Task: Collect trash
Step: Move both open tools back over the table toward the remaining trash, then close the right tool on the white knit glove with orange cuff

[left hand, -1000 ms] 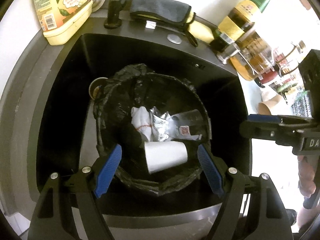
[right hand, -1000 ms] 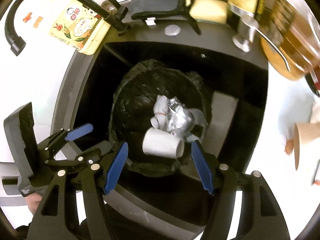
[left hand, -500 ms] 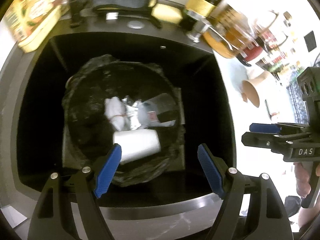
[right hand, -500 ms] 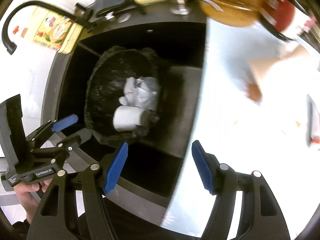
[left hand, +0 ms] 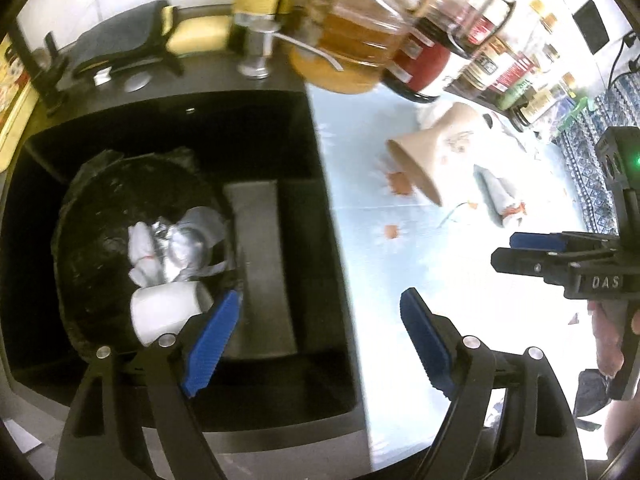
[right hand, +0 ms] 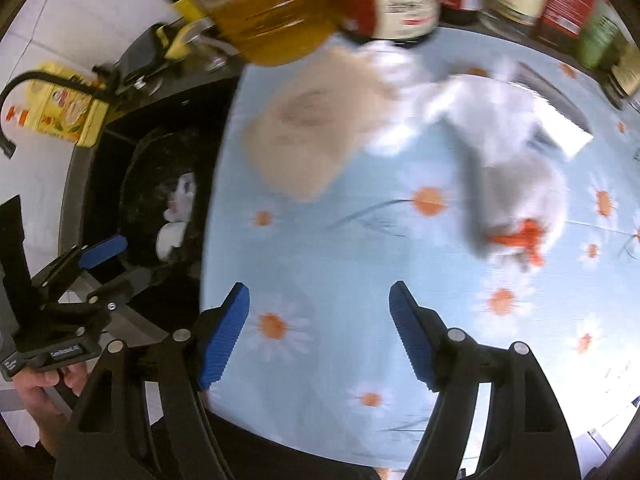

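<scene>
A black-lined trash bin [left hand: 100, 184] stands in the dark sink [left hand: 280, 120] and holds a white cup [left hand: 164, 312], crumpled foil and paper. My left gripper [left hand: 320, 340] is open and empty over the sink's right edge. My right gripper [right hand: 320, 336] is open and empty above the flowered counter [right hand: 360, 280]. A tipped brown paper cup [left hand: 424, 152] lies on the counter, blurred in the right wrist view [right hand: 312, 128]. A crumpled white wrapper with red marks [left hand: 500, 200] lies to its right, also in the right wrist view [right hand: 512, 184].
Oil jugs and sauce bottles [left hand: 360, 40] line the counter's back edge. A soap pump [left hand: 256, 48], sponge and dark cloth [left hand: 120, 48] sit behind the sink. A yellow detergent bottle [right hand: 68, 116] and faucet stand at the sink's left.
Both grippers have swung right, away from the bin toward the counter. The brown cup and the wrapper now come into close view. Both stay open and empty.
</scene>
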`<control>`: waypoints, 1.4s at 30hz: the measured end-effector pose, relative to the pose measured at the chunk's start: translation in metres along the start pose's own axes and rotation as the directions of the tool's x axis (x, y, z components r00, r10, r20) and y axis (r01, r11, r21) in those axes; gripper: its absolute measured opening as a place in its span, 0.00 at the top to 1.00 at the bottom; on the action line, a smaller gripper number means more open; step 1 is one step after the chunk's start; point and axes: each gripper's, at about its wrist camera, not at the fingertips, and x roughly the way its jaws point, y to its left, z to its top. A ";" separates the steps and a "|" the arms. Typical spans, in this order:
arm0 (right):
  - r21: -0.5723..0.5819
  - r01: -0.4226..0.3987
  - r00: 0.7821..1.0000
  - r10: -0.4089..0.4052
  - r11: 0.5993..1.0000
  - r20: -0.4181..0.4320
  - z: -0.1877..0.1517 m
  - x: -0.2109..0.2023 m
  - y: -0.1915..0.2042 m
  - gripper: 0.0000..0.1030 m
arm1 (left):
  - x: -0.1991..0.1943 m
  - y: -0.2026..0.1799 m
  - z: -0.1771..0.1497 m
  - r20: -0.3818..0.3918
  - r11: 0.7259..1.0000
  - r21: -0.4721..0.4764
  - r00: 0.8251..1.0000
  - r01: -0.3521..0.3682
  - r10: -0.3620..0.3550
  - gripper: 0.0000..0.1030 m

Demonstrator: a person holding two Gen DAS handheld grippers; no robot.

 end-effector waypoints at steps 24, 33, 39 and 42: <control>0.075 0.007 1.000 -0.006 0.997 -0.014 0.049 -0.005 -0.136 0.33 | 0.004 -0.061 -0.012 0.024 0.991 -0.109 0.997 -0.074 0.077 0.19; 0.083 0.027 1.000 -0.026 0.996 -0.014 0.060 0.009 -0.144 0.44 | 0.005 -0.060 -0.018 0.021 0.988 -0.126 0.996 -0.088 0.091 0.19; 0.053 0.026 1.000 -0.027 0.998 0.006 0.057 0.005 -0.138 0.62 | 0.005 -0.062 -0.018 0.018 0.989 -0.119 0.996 -0.086 0.089 0.19; 0.047 0.021 1.000 -0.021 0.999 0.015 0.052 0.003 -0.131 0.64 | 0.005 -0.063 -0.016 0.020 0.991 -0.107 0.996 -0.080 0.082 0.19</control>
